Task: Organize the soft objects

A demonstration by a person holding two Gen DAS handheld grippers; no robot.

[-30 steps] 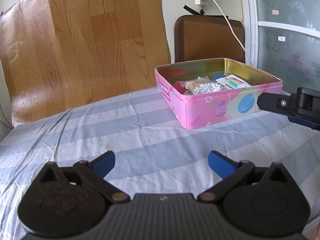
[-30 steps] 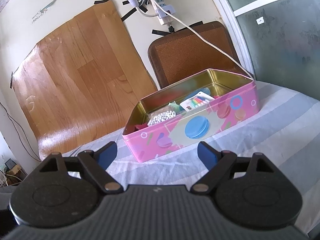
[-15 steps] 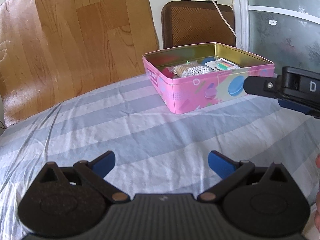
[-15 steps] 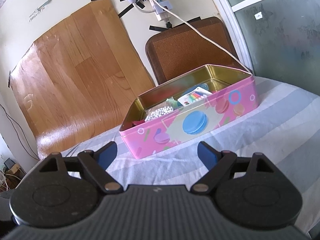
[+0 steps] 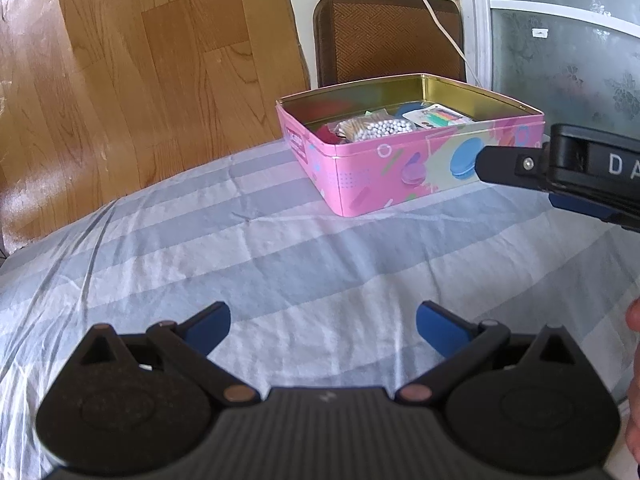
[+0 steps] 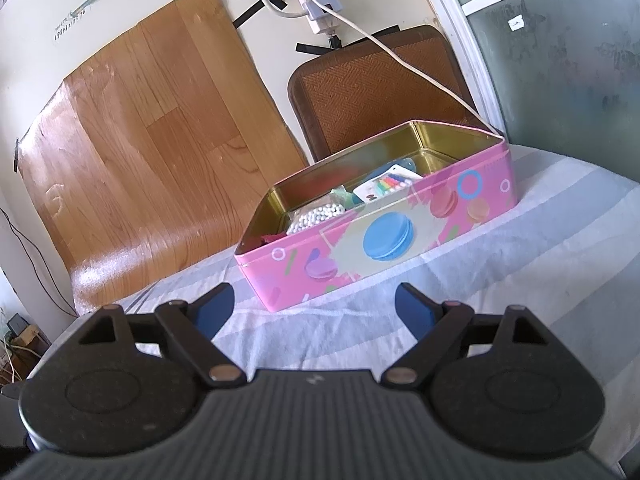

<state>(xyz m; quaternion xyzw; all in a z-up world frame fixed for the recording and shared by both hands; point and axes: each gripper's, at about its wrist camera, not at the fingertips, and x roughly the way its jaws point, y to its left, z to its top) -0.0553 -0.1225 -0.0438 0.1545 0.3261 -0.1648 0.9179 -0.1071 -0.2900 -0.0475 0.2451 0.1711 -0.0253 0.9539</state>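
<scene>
An open pink tin (image 5: 384, 176) with macaron prints stands on the striped cloth (image 5: 280, 264); it also shows in the right wrist view (image 6: 384, 248). Inside lie a bag of white beads (image 5: 376, 128), a card of coloured items (image 5: 436, 117), something red and something blue. My left gripper (image 5: 323, 330) is open and empty, low over the cloth, well short of the tin. My right gripper (image 6: 314, 306) is open and empty, just in front of the tin's long side. The right gripper's side enters the left wrist view at the right edge.
A brown woven chair back (image 6: 380, 88) stands behind the tin. A wood-pattern sheet (image 6: 152, 152) leans on the wall at the left. A white cable (image 6: 408, 68) hangs from a power strip to the tin's far corner. A frosted glass door (image 6: 560, 60) is at the right.
Both grippers have drawn back and tilted, so the tin sits a little farther off in both views. More of the right gripper shows in the left wrist view. Both stay open.
</scene>
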